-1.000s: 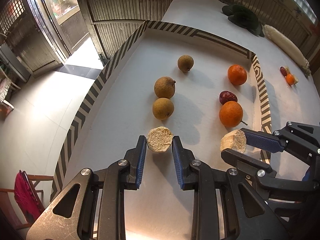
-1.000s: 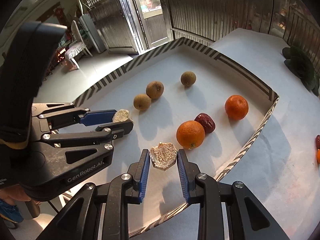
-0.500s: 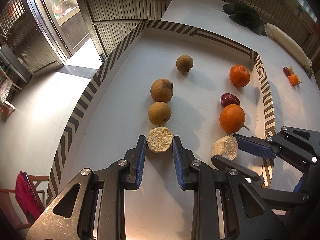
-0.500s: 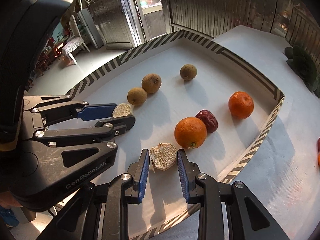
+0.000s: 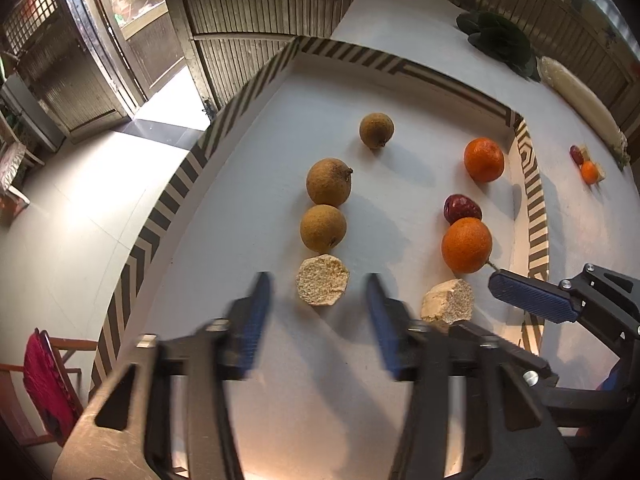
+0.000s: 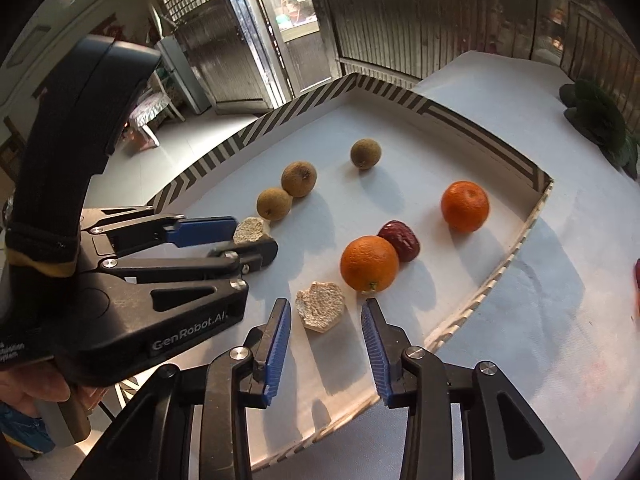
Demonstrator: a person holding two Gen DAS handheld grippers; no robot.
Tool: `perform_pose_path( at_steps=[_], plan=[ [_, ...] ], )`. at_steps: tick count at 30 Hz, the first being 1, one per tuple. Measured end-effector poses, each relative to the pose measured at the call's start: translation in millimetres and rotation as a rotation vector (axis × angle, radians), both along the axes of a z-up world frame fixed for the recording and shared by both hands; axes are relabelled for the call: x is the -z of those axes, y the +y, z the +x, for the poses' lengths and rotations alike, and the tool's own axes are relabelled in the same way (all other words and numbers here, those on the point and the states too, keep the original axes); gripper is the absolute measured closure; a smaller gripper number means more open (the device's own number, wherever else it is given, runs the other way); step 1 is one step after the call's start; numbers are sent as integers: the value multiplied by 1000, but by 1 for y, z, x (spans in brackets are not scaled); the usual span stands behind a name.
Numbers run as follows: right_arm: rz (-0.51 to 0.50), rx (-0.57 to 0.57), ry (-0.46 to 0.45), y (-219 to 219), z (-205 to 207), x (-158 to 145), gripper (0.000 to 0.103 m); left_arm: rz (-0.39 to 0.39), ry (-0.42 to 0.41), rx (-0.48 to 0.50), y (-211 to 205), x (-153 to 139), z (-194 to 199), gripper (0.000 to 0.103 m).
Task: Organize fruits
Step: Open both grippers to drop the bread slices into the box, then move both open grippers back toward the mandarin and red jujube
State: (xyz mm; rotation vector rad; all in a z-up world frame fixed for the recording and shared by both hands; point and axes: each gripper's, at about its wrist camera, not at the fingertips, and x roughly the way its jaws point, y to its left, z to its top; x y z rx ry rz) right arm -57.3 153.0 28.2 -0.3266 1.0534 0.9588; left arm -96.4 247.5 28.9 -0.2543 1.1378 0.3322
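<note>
My left gripper (image 5: pixel 320 316) is opening, its blue fingers (image 5: pixel 256 316) smeared with blur, and the pale crumbly chunk (image 5: pixel 322 280) lies loose between them on the tray floor, touching neither pad. My right gripper (image 6: pixel 326 344) is opening too; its fingers (image 6: pixel 278 340) stand clear on both sides of a second crumbly chunk (image 6: pixel 320 310), which rests free inside the striped tray (image 6: pixel 248 140). In the left wrist view that second chunk sits at four o'clock from the first, its lower edge hidden behind my left gripper's right-hand finger, and only one blue pad of my right gripper shows plainly. In the right wrist view my left gripper's body covers most of the first chunk. At twelve o'clock from the first chunk run three brown fruits (image 5: pixel 323 227), the nearest just beside it and touching the next; the third stands apart. At two o'clock an orange (image 5: pixel 466 244) touches a dark red fruit (image 5: pixel 462 208), and another orange (image 5: pixel 483 159) lies farther on near the tray wall. Out on the desk (image 5: pixel 400 20), small fruits (image 5: pixel 588 166) at three o'clock are too tiny to identify, and dark leafy greens (image 5: pixel 496 40) and a long pale thing (image 5: pixel 576 92) are cut by the frame's edge. A hand (image 6: pixel 28 384) shows only partly.
</note>
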Motion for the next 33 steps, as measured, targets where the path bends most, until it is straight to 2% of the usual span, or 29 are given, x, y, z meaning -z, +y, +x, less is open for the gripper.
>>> perform_pose_path(
  at_steps=[10, 17, 33],
  plan=[
    [42, 43, -32, -19, -1, -18, 67, 45, -35, 25, -8, -19, 0, 42],
    [62, 108, -70, -44, 4, -35, 64, 48, -67, 63, -24, -32, 8, 42],
    [36, 369, -78, -138, 40, -32, 63, 5, -98, 238, -99, -44, 62, 42]
  ],
)
